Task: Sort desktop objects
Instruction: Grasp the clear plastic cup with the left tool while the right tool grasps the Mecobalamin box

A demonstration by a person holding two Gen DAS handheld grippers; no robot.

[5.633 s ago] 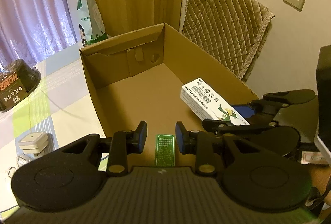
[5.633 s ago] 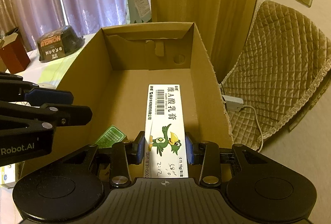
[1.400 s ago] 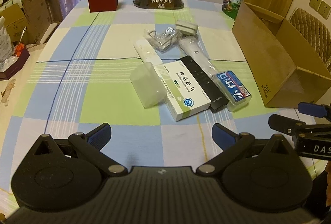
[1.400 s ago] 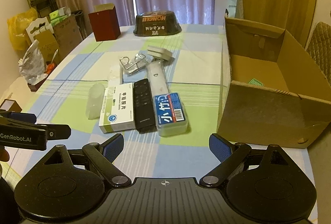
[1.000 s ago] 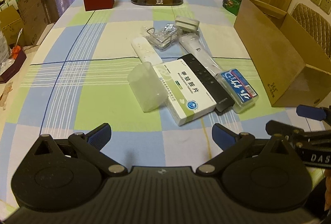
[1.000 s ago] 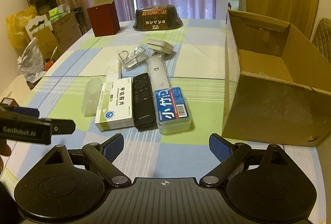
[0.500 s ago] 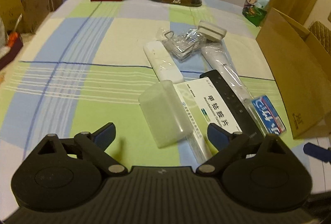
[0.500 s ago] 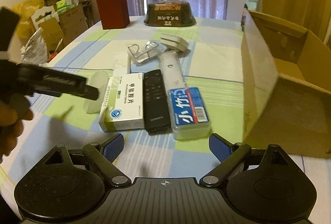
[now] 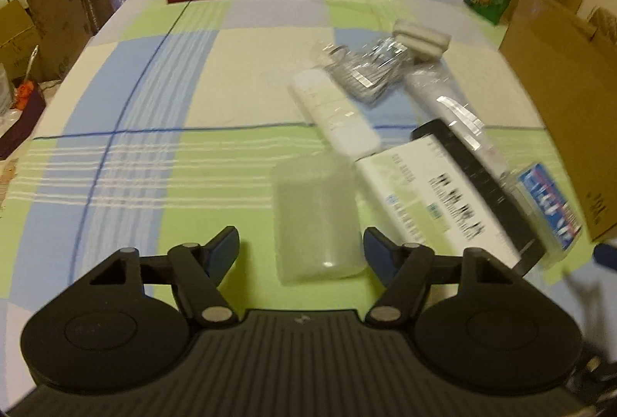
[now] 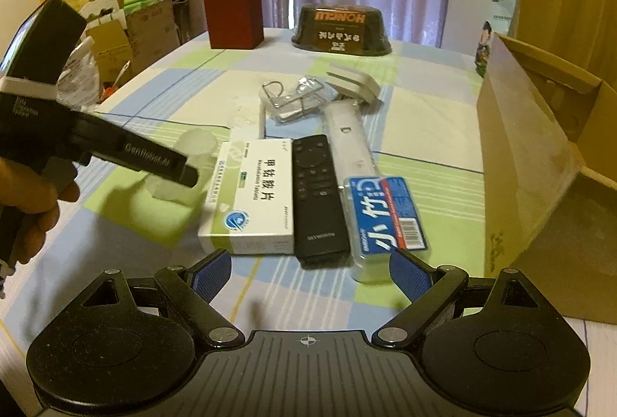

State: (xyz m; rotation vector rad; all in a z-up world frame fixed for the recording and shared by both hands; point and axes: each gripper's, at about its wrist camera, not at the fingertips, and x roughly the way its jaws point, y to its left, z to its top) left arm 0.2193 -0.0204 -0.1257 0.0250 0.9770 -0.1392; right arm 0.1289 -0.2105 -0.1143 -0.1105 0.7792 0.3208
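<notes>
Left wrist view: left gripper (image 9: 300, 248), jaws apart, now close over a frosted, rounded plastic cup (image 9: 314, 214) lying on the checked cloth (image 9: 154, 101); nearer than half a second ago. Beside the cup: white carton (image 9: 435, 201), matte black remote (image 9: 478, 185), glossy blue pack (image 9: 549, 209). Image blurred.

Right wrist view: right gripper (image 10: 310, 276), jaws apart and empty, low before the remote (image 10: 318, 193) and blue pack (image 10: 385, 216). Only here: a hand (image 10: 29, 201) holding the left gripper (image 10: 169, 166), and the open corrugated box (image 10: 540, 162) interior at right.
</notes>
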